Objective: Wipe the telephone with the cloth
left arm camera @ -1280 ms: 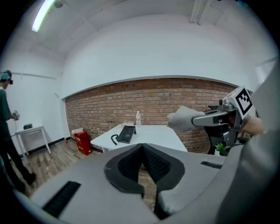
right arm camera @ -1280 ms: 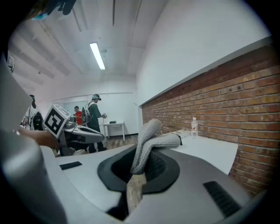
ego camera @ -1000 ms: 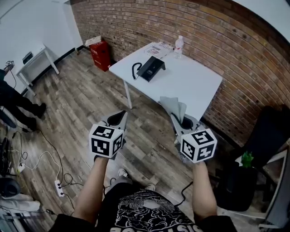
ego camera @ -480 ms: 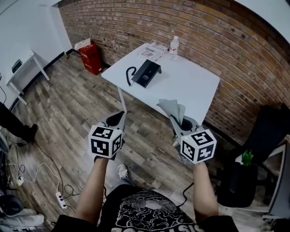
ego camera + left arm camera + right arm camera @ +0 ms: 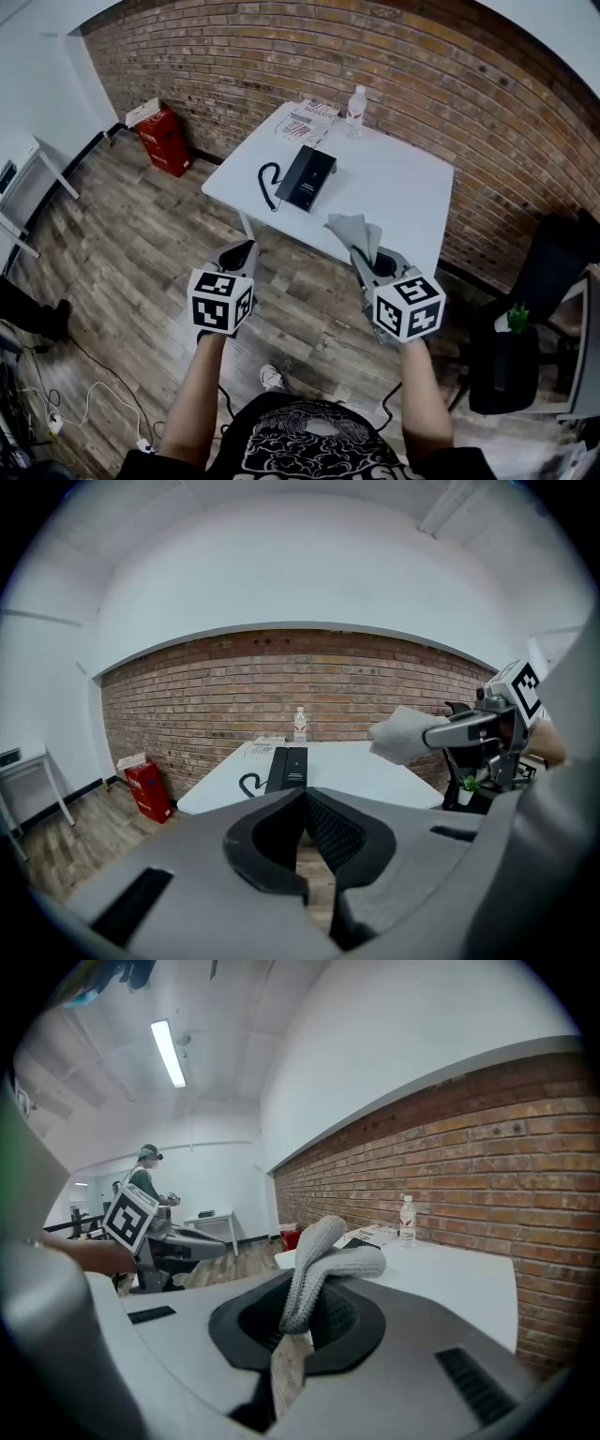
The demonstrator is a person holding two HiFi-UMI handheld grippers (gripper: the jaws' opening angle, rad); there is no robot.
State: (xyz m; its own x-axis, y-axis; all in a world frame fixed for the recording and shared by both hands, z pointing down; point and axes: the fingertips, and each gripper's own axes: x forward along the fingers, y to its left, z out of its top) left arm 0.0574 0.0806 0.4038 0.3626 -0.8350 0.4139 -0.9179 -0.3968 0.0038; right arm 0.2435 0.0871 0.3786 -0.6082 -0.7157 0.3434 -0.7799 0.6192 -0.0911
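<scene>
A black telephone [image 5: 306,177] with a coiled cord lies on the white table [image 5: 394,187], seen also in the left gripper view as the telephone [image 5: 286,766]. My right gripper [image 5: 366,258] is shut on a grey cloth [image 5: 356,232], which sticks up between the jaws; the cloth [image 5: 319,1265] fills the middle of the right gripper view. My left gripper [image 5: 239,253] is shut with nothing in it and hangs over the wooden floor, short of the table's near edge. Both grippers are apart from the telephone.
A water bottle [image 5: 354,111] and papers [image 5: 305,122] stand at the table's far side by the brick wall. A red box [image 5: 159,141] sits on the floor at the left. A dark chair [image 5: 534,300] is at the right. Another person [image 5: 145,1180] stands far off.
The table and telephone have come nearer and shifted right in the head view as I walk up. Both grippers keep their pose, the cloth still held.
</scene>
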